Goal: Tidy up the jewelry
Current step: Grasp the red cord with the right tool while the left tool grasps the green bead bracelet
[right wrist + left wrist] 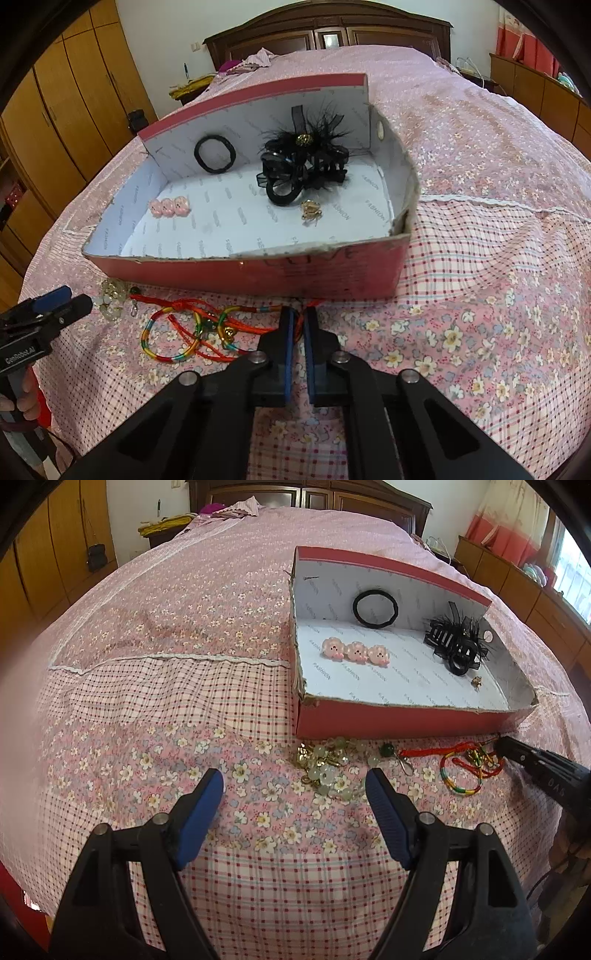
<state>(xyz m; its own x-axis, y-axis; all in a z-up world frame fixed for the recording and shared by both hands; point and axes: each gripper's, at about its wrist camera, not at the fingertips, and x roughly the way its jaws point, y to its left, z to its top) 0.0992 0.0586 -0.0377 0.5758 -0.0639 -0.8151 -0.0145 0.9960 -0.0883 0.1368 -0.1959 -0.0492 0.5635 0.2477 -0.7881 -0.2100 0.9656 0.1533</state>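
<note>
A red cardboard box [388, 723] [258, 275] lies on the bed. It holds a black hair tie [375, 606], three pink clips [356, 652], a black feathered claw clip [306, 162] and a small gold piece [311, 211]. In front of the box lie pale bead jewelry [327, 771], a rainbow cord bracelet [166, 341] and a red cord [207, 308]. My left gripper [295, 781] [70, 301] hangs open just before the beads, with nothing between its fingers. My right gripper [299, 314] [506, 744] is shut on the red cord's right end, close to the box's front wall.
The pink floral and checked bedspread [184, 646] covers the whole bed. Wooden wardrobes [74, 92] stand on the left, a dark headboard [328, 33] at the far end and low cabinets [517, 576] on the right. A hand [26, 398] holds the left gripper's handle.
</note>
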